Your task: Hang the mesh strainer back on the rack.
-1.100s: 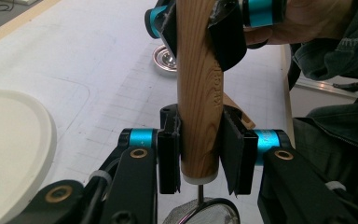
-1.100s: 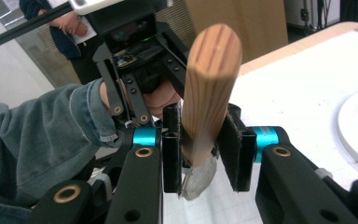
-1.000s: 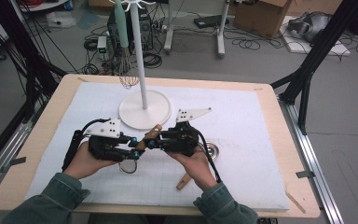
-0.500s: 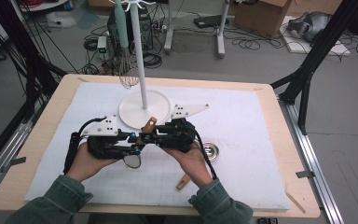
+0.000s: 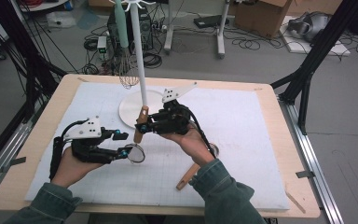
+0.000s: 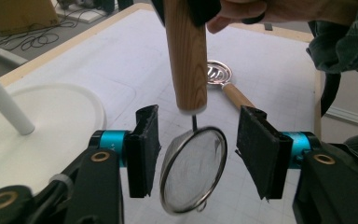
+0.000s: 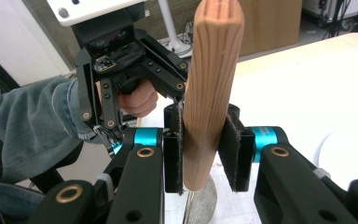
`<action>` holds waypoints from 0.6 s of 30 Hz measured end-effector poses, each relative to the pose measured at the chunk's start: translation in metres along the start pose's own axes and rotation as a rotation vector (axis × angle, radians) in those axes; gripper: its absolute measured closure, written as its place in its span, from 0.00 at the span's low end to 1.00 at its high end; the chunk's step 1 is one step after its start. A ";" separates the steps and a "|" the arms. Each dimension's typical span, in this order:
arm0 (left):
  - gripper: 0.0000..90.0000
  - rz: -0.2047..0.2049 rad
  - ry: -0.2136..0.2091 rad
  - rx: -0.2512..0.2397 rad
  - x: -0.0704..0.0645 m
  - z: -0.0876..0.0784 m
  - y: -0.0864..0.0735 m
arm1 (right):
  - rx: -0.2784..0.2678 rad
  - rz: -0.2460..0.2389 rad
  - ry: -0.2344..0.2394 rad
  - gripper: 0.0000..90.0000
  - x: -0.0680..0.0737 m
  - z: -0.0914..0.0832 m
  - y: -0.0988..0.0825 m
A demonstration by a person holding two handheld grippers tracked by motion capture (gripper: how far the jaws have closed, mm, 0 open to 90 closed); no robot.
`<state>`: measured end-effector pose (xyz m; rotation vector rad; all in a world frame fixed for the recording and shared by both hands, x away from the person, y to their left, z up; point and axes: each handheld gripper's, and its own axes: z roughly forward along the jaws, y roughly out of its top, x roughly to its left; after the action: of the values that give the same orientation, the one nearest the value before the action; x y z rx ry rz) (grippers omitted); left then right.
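A small mesh strainer (image 6: 193, 170) with a wooden handle (image 5: 141, 123) hangs upright, handle up. My right gripper (image 5: 147, 122) is shut on that handle (image 7: 212, 70), its pads pressing both sides near the lower end (image 7: 203, 149). My left gripper (image 5: 125, 143) sits lower and to the left; its jaws have just been opening. In the left gripper view the strainer's ring hangs between the left gripper (image 6: 193, 149) pads with a gap on each side.
A white stand with a round base (image 5: 129, 112) and a pole (image 5: 137, 51) rises just behind the right gripper; a whisk (image 5: 128, 70) hangs from it. A wooden-handled slotted spoon (image 5: 189, 176) lies on the white mat (image 5: 242, 140) near the right forearm.
The left jaws have spread apart and let go of the strainer's ring. The right gripper has risen and moved toward the stand with the handle; the left hand has drifted left.
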<state>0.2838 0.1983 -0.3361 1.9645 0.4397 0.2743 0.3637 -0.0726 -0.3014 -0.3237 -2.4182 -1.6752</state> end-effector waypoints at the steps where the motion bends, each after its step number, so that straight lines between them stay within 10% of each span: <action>1: 0.52 -0.007 0.002 -0.001 0.000 -0.001 -0.002 | 0.004 -0.006 0.005 0.81 -0.001 0.000 0.002; 18: 0.41 -0.044 0.039 0.012 0.005 -0.012 -0.019 | 0.061 -0.079 0.015 0.81 -0.020 -0.007 0.053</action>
<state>0.2803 0.2168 -0.3481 1.9610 0.5098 0.2827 0.3981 -0.0627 -0.2571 -0.2083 -2.4959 -1.6246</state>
